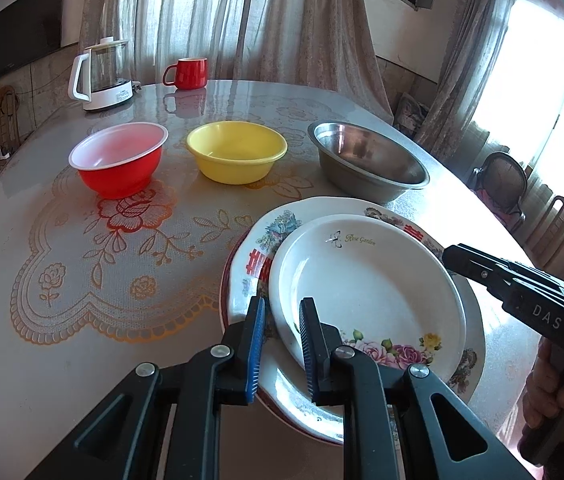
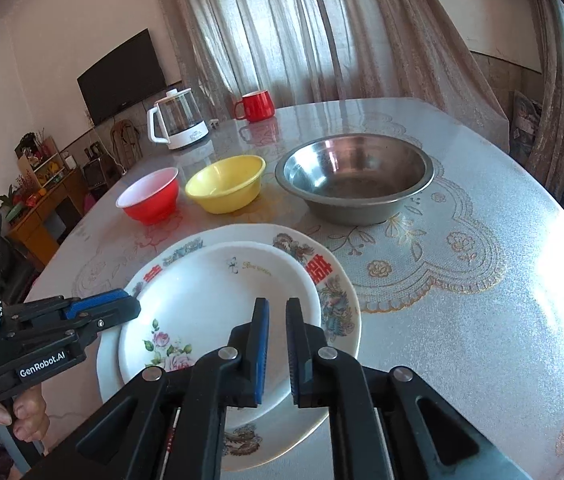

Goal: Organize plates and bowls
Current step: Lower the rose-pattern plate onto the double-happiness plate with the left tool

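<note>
**Observer:** Why are both grippers parked on that one plate?

**Operator:** I'm working the stack. The small white plate (image 1: 366, 292) with the rose print sits inside the larger patterned plate (image 1: 258, 248), and a dark red rim of something shows under that on its left side. They're already nested at the near edge of the table (image 1: 62, 320), so I judge the plates are mostly sorted and I'm steadying or finishing the top one.

**Observer:** And the bowls?

**Operator:** Not yet gathered. The red bowl (image 1: 119, 159), yellow bowl (image 1: 237, 151) and steel bowl (image 1: 368, 164) stand in a row behind the plates, each apart from its neighbour. Nesting them looks like the remaining work.

**Observer:** What are your jaws doing?

**Operator:** My left gripper (image 1: 282, 312) has its jaws nearly together, straddling the left rim of the small white plate, one blue pad outside, one inside. It looks like a pinch on that rim. My right gripper (image 2: 278, 312) is also narrowed to a slim gap and hangs over the plate's right side. From its own camera I can't see a rim between the pads, and the left camera shows only its black tip at the plate's right edge, so I can't tell whether it grips or just touches.

**Observer:** Anything else nearby?

**Operator:** A kettle (image 1: 102, 76) and red mug (image 1: 186, 73) at the far edge, well clear.
</note>
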The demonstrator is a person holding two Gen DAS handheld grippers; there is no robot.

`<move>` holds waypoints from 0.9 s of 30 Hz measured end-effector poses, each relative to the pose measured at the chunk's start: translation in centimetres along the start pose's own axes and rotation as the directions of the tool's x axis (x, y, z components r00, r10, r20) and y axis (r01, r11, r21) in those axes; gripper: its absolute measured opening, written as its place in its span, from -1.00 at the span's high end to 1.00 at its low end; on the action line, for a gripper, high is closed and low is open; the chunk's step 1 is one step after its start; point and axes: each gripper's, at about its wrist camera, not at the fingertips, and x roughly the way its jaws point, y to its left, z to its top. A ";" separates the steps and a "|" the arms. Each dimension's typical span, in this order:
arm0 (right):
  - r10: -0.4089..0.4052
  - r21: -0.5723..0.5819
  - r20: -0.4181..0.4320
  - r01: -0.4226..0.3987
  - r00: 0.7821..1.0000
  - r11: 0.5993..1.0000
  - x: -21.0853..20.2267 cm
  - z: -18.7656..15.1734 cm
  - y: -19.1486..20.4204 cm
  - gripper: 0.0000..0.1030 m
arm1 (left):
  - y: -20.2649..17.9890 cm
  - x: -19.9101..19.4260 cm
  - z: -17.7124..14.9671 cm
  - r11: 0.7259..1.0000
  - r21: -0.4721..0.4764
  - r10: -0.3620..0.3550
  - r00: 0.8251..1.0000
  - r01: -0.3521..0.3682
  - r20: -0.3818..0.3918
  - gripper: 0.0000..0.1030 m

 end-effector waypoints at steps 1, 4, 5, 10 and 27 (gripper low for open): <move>-0.015 0.013 -0.009 0.015 1.000 1.000 0.3 0.1 -0.3 0.68 | 0.0 0.1 0.0 1.000 -0.003 -0.004 1.000 0.004 -0.005 0.65; -0.013 0.034 -0.033 0.014 0.999 0.999 1.2 0.0 -0.9 0.67 | -0.3 0.2 -0.1 1.000 0.001 -0.007 1.000 0.007 -0.010 0.65; -0.019 0.028 -0.038 0.020 0.999 0.999 1.4 -0.1 -0.8 0.67 | -0.5 0.1 -0.2 1.000 0.010 -0.002 1.000 0.002 -0.005 0.65; -0.079 -0.013 -0.038 0.079 0.996 0.997 1.8 -0.5 -0.3 0.85 | -0.5 -0.3 -0.6 1.000 0.028 -0.011 1.000 0.011 0.001 0.65; -0.109 -0.035 -0.033 0.108 0.993 0.994 1.8 -0.8 0.7 0.80 | -0.7 -1.0 -1.3 1.000 -0.004 0.024 1.000 -0.024 0.009 0.65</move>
